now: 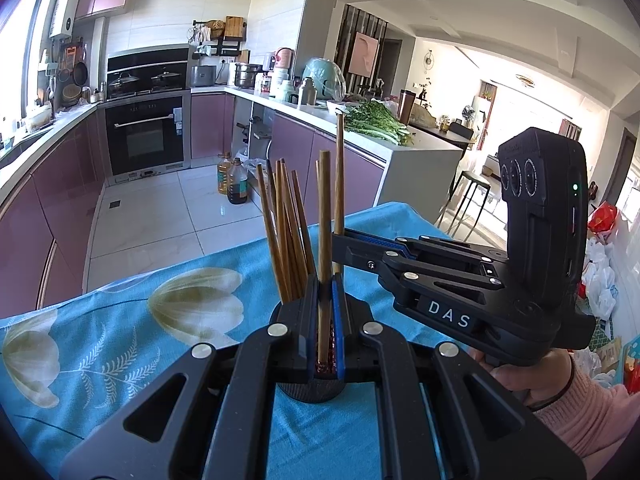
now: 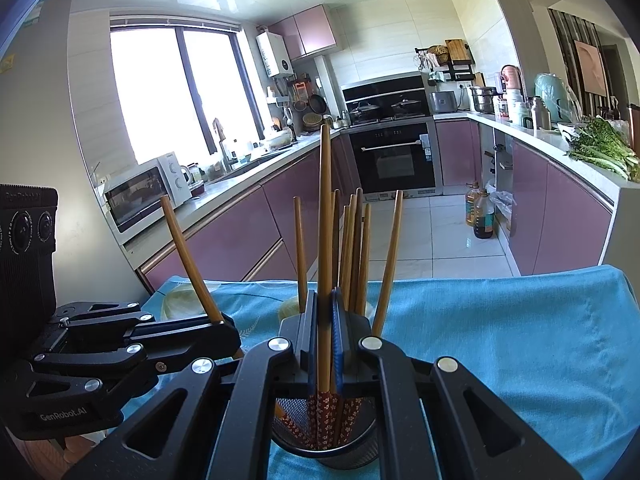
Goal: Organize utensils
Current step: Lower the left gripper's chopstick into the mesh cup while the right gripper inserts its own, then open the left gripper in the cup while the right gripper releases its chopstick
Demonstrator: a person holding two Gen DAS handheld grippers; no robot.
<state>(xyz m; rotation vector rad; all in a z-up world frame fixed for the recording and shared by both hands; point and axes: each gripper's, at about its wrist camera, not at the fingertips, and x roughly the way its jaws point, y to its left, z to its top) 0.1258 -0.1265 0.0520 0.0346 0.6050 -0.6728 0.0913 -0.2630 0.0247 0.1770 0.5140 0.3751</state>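
Note:
A black mesh cup stands on the blue flowered cloth, with several wooden chopsticks upright in it. My left gripper is shut on one chopstick, just over the cup. My right gripper reaches in from the right in the left wrist view and is shut on a taller chopstick. That chopstick's red patterned lower end sits inside the cup. A hand in a pink sleeve holds the right gripper.
The clothed table ends just past the cup, with white floor tiles beyond. Two oil bottles stand on the floor by the purple cabinets. Leafy greens lie on the right counter and a white toaster oven sits on the left counter.

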